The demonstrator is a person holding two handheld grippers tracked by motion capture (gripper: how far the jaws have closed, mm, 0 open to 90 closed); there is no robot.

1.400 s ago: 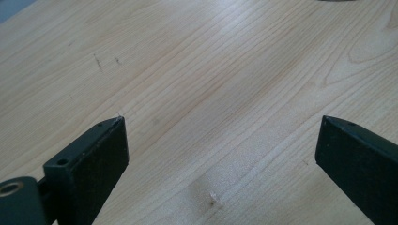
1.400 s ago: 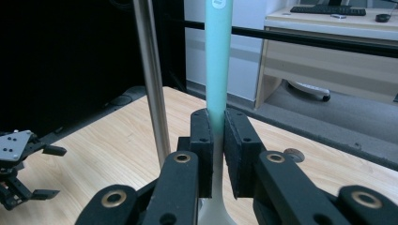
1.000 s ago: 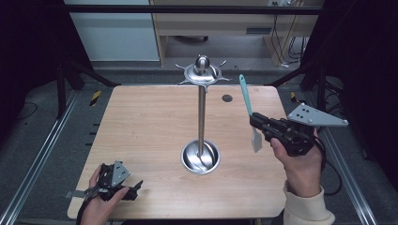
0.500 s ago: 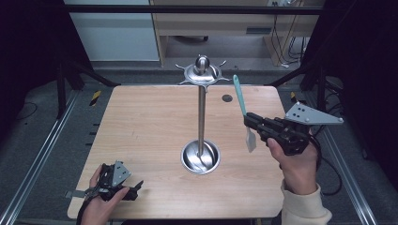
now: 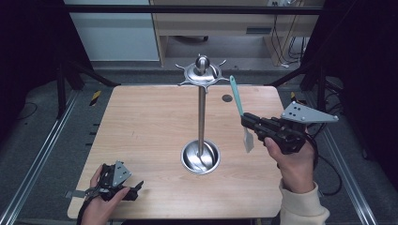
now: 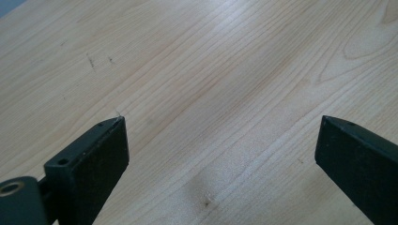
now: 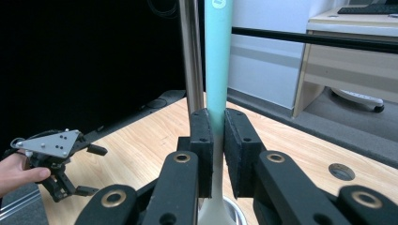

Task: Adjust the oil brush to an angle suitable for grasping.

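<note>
Table [image 5: 141,122] holds one steel stand [image 5: 202,117]; right gripper [image 5: 246,123] clenches one spatula [image 5: 239,110], left gripper [image 5: 133,190] released.

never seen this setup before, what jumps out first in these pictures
A tall shiny metal stand with a round base and hooked top rises mid-table. Right of it, the right gripper holds a teal-handled spatula with a white blade upright between its fingers. The left gripper rests open at the light wooden table's near-left corner.

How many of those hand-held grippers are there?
2. The left hand-held gripper rests open at the table's near left corner; the right hand-held gripper is raised right of the metal stand, clamping a teal spatula.
</note>
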